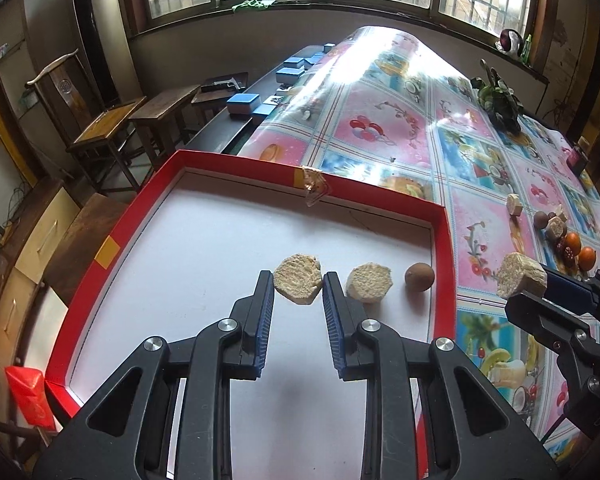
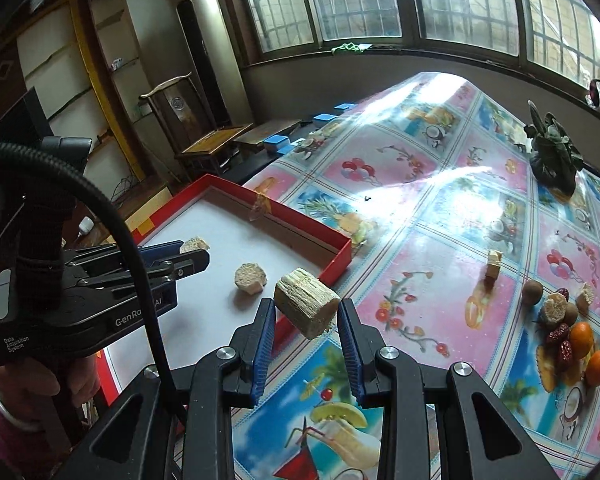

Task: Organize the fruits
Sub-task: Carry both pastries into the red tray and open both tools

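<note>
A red-rimmed tray (image 1: 446, 240) with a white floor holds two beige fibrous chunks and a brown round fruit (image 1: 419, 277). My left gripper (image 1: 299, 285) is shut on the left chunk (image 1: 298, 283), low over the tray floor. The second chunk (image 1: 367, 282) lies just right of it. My right gripper (image 2: 306, 307) is shut on another beige chunk (image 2: 306, 307), held above the tablecloth beside the tray's right rim (image 2: 340, 258); it shows in the left wrist view (image 1: 521, 275) too. More fruit lies in a pile (image 2: 572, 332) on the table at the right.
The pile has oranges (image 2: 598, 366), red dates (image 2: 558, 334), brown fruits and beige chunks; one chunk (image 2: 493, 264) lies apart. A dark leafy plant (image 2: 554, 152) stands at the far right. Blue boxes (image 1: 242, 103) and wooden chairs (image 1: 108, 128) lie beyond the table's left edge.
</note>
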